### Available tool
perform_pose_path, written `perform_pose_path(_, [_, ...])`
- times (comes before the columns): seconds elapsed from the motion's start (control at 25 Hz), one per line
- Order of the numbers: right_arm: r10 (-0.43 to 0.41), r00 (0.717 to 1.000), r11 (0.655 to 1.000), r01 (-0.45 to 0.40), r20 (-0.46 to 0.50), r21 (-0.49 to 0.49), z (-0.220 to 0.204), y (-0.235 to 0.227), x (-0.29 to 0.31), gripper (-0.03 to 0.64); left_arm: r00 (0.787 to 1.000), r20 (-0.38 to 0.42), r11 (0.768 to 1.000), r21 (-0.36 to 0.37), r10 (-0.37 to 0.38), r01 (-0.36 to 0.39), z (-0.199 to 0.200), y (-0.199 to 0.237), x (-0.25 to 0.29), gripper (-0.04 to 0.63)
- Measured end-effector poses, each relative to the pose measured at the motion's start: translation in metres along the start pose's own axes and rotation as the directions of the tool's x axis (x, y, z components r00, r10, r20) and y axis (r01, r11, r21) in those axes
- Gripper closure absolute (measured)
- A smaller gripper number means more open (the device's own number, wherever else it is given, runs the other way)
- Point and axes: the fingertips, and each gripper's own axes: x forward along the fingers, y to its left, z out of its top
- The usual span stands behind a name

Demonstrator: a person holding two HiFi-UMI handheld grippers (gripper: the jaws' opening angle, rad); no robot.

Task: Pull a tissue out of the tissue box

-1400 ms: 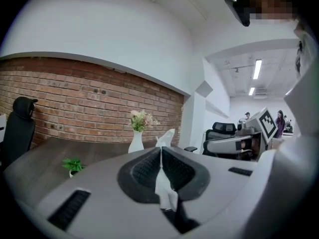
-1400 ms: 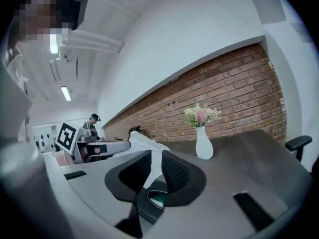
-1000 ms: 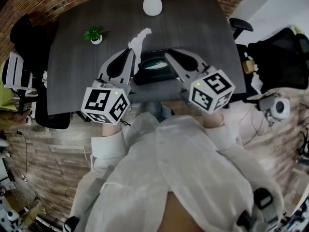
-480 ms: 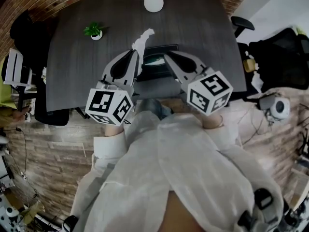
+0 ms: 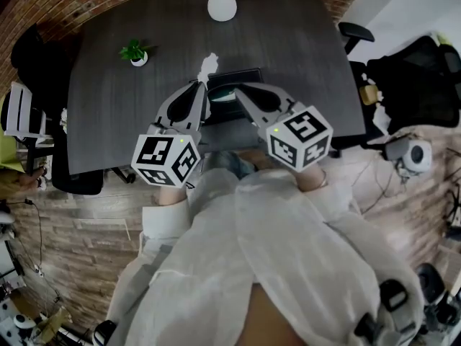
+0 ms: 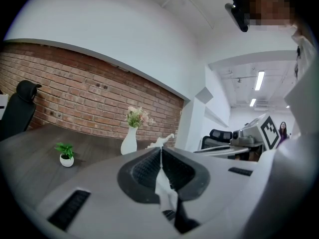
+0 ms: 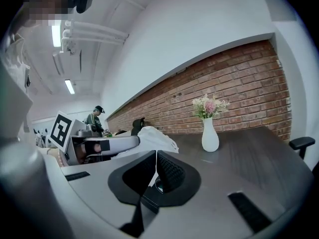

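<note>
The black tissue box (image 5: 245,76) lies near the front edge of the dark table (image 5: 302,49), under both grippers. My left gripper (image 5: 204,86) is shut on a white tissue (image 5: 209,65) that sticks up beyond its tips. In the left gripper view the tissue (image 6: 165,189) is pinched between the pads (image 6: 145,169). My right gripper (image 5: 238,88) hovers over the box's right half, its jaws closing to a thin slit with nothing between them (image 7: 156,155). In the right gripper view the tissue (image 7: 152,137) bulges from the left gripper (image 7: 107,144).
A white vase with flowers (image 5: 221,2) stands at the table's far edge and a small potted plant (image 5: 135,52) at far left. Office chairs (image 5: 356,34) flank the table. A person (image 7: 94,118) stands far off in the right gripper view.
Both grippers have sunk toward the box and drawn closer together. The tissue tip sits lower over the table. The right jaws have gone from apart to nearly together.
</note>
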Motion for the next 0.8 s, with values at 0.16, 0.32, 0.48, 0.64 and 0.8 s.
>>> perform_pose_path(0.16, [-0.005, 1.000, 1.000, 0.005, -0.013, 0.001, -0.003, -0.005, 0.003, 0.607, 1.000, -0.020, 1.000, -0.008, 0.003, -0.003, -0.005, 0.003, 0.004, 0.584])
perform_pose_path(0.32, [-0.020, 1.000, 1.000, 0.021, -0.020, 0.004, -0.007, -0.014, 0.002, 0.609, 0.999, -0.038, 1.000, -0.014, -0.001, 0.000, -0.010, 0.003, 0.008, 0.583])
perform_pose_path(0.48, [-0.023, 0.999, 1.000, 0.024, -0.041, 0.010, -0.015, -0.019, 0.003, 0.611, 0.999, -0.044, 1.000, -0.023, -0.003, 0.002, -0.013, 0.003, 0.010, 0.584])
perform_pose_path(0.64, [-0.021, 0.999, 1.000, 0.022, -0.046, 0.018, -0.016, -0.023, 0.005, 0.611, 0.998, -0.066, 1.000, -0.024, -0.009, 0.007, -0.019, 0.004, 0.013, 0.584])
perform_pose_path(0.8, [-0.021, 0.999, 0.999, 0.023, -0.049, 0.031, -0.017, -0.025, 0.008, 0.611, 0.997, -0.080, 0.999, -0.033, -0.013, 0.010, -0.024, 0.006, 0.015, 0.584])
